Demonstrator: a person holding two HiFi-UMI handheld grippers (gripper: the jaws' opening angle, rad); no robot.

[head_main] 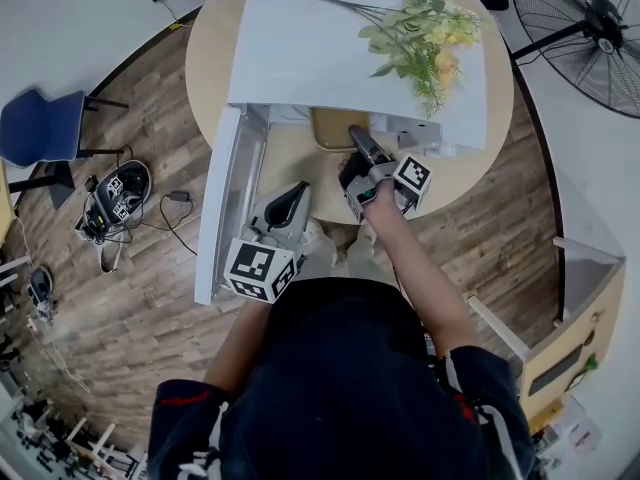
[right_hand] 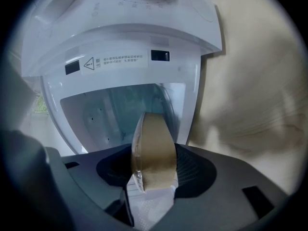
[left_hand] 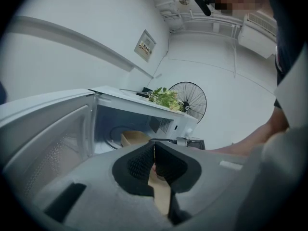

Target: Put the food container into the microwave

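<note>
Nearest the person, the left gripper [left_hand: 154,159] hangs just outside the microwave [head_main: 330,48], its jaws pressed together with nothing between them. Right at its 9 o'clock the open microwave door [head_main: 222,203] swings out toward the person and walls off that whole side. At 1 o'clock from the left gripper, the right gripper [right_hand: 154,170] is clamped on the near edge of the tan food container [right_hand: 153,138], which has a clear lid and sits inside the mouth of the cavity. Whether it rests on the cavity floor cannot be told. The control-panel column [head_main: 415,133] stands just at 3 o'clock of the right gripper, so the opening is hemmed between the column and the door. The cavity's pale back wall shows beyond the container. A spray of flowers [head_main: 425,33] lies on the microwave roof toward 1 o'clock. The round wooden table [head_main: 470,163] shows a bare strip in front of the microwave and at 3 o'clock. Farther out on the wood floor, a tangle of cables and gear [head_main: 115,203] lies at 9 o'clock, with a blue chair [head_main: 40,128] beyond it. A standing fan [head_main: 590,28] is at 2 o'clock, and a cabinet [head_main: 580,313] is at 4 o'clock.
</note>
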